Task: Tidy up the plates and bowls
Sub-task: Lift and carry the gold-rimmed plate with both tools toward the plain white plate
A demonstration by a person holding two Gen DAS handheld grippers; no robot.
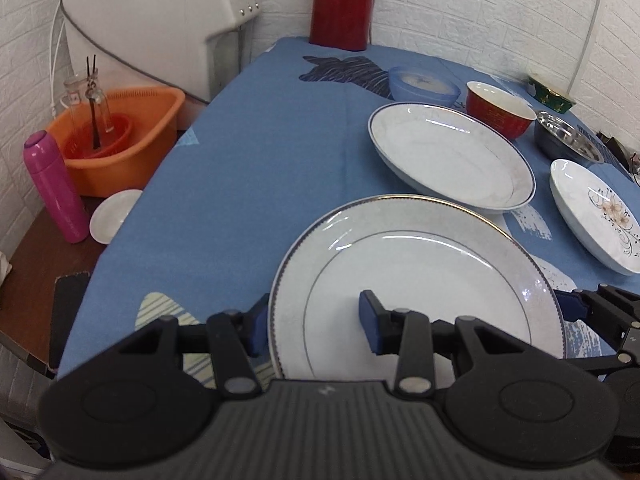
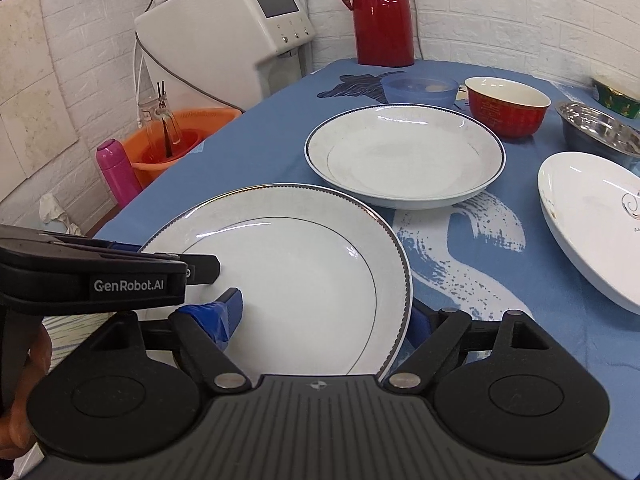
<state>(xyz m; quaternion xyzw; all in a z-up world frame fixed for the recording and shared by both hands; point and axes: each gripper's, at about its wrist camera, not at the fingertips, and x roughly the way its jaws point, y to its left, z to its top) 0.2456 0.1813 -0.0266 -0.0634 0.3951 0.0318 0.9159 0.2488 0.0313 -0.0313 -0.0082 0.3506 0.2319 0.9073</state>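
A flat white plate with a thin dark rim line lies nearest me on the blue tablecloth. My left gripper is open astride its left rim, one blue pad outside the edge and one over the plate. My right gripper is open astride the right rim, its outer finger partly hidden behind the edge. Behind sit a deep white plate with a blue rim, a red bowl, a blue plastic bowl, a steel bowl and a floral plate.
A red thermos stands at the table's far edge, with a green container at the far right. Left of the table are a white appliance, an orange basin, a pink bottle and a small white saucer. A hand shows at lower left.
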